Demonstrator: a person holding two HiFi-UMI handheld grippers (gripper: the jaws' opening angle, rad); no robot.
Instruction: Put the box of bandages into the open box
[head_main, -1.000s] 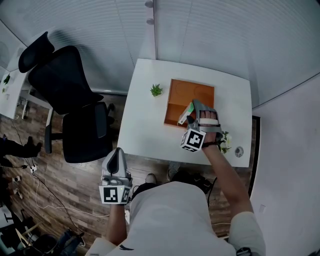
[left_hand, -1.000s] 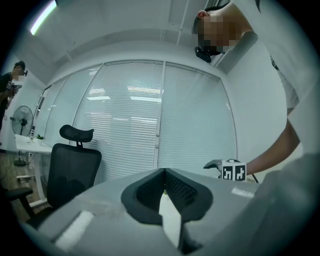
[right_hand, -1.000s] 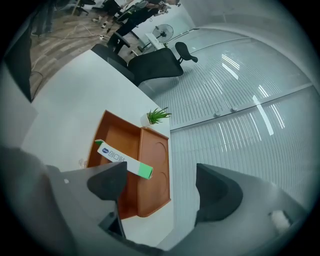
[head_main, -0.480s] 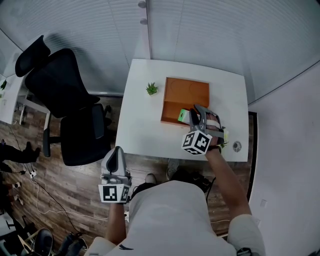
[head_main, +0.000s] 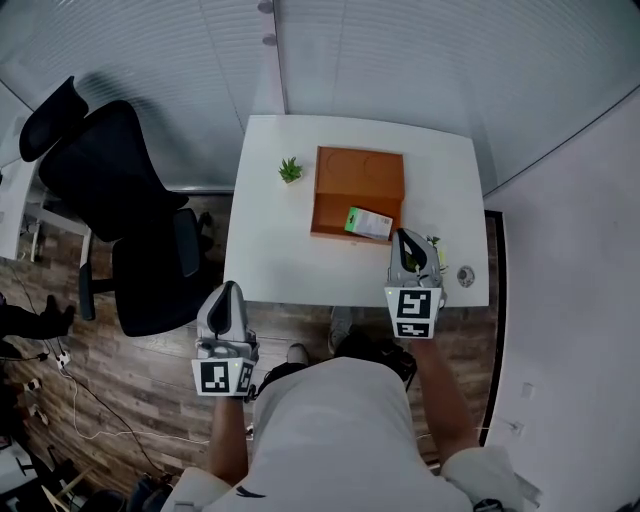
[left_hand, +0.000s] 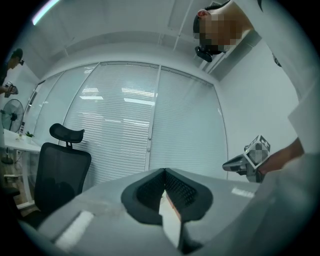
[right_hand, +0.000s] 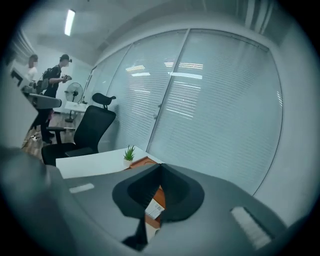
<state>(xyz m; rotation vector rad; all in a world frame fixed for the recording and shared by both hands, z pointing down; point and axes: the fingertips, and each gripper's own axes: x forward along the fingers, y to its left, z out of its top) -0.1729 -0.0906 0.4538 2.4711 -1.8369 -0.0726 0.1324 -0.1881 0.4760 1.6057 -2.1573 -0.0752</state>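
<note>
The orange open box (head_main: 345, 175) lies on the white table (head_main: 270, 250). The green-and-white box of bandages (head_main: 368, 223) lies flat inside it, at its near right corner. My right gripper (head_main: 405, 238) hovers just right of that corner, over the table's near edge, shut and empty. In the right gripper view its closed jaws (right_hand: 160, 170) frame a slice of the bandage box (right_hand: 154, 208) and the orange box (right_hand: 143, 161). My left gripper (head_main: 229, 288) is off the table's near left corner, above the floor, shut with nothing in it (left_hand: 163, 174).
A small potted plant (head_main: 290, 169) stands left of the orange box. A sprig of flowers (head_main: 441, 272) and a round disc (head_main: 465, 276) sit at the table's right near edge. A black office chair (head_main: 110, 190) stands left of the table. Blinds line the far wall.
The right gripper let go of the bandage box inside the orange box, drew back toward the table's near edge and shut its jaws. The left gripper stayed put.
</note>
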